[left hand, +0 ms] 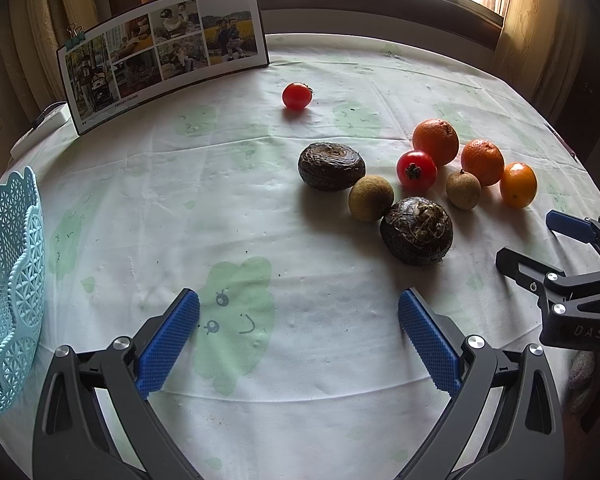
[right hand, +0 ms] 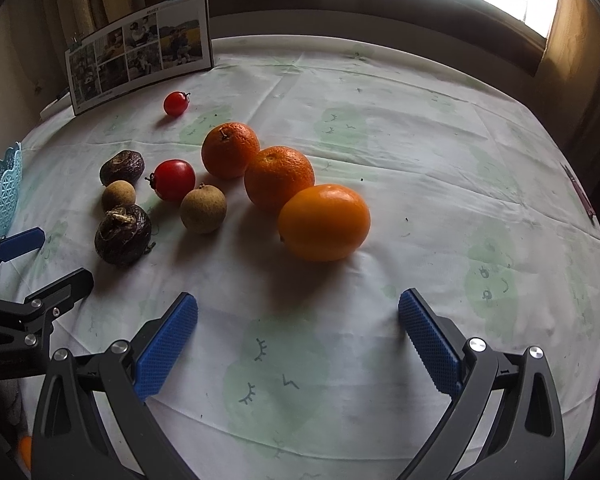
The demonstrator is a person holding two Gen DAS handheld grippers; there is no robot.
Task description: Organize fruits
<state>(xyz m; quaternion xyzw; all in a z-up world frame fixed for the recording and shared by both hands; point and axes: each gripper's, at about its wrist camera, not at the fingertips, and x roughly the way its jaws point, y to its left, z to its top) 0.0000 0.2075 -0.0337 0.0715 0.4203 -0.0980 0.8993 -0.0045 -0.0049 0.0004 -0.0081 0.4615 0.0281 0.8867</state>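
We hold both tools low over the counter (left hand: pixel 260 208), each with its blue pads spread wide and nothing between them. Left tool (left hand: pixel 299 336) sits at 6 o'clock in its own view; the right tool (left hand: pixel 540 246) shows at 3 o'clock there, also spread. Right tool's own view puts its gap (right hand: pixel 298 338) just below the kumquat (right hand: pixel 324 222), not touching it. Fruit lies loose on the cloth: two oranges (right hand: pixel 231 150) (right hand: pixel 279 178) side by side toward 12 from the kumquat, a tomato (right hand: pixel 174 180) at their 9 o'clock, two longans (right hand: pixel 203 209) (right hand: pixel 118 196), two dark water chestnuts (right hand: pixel 123 235) (right hand: pixel 122 167) at the cluster's 9 o'clock edge. One small tomato (left hand: pixel 297 96) sits well apart, toward 12, near the photo board (left hand: pixel 162 52). The basket (left hand: pixel 10 280) stands at the counter's 9 o'clock edge; its inside is out of view.
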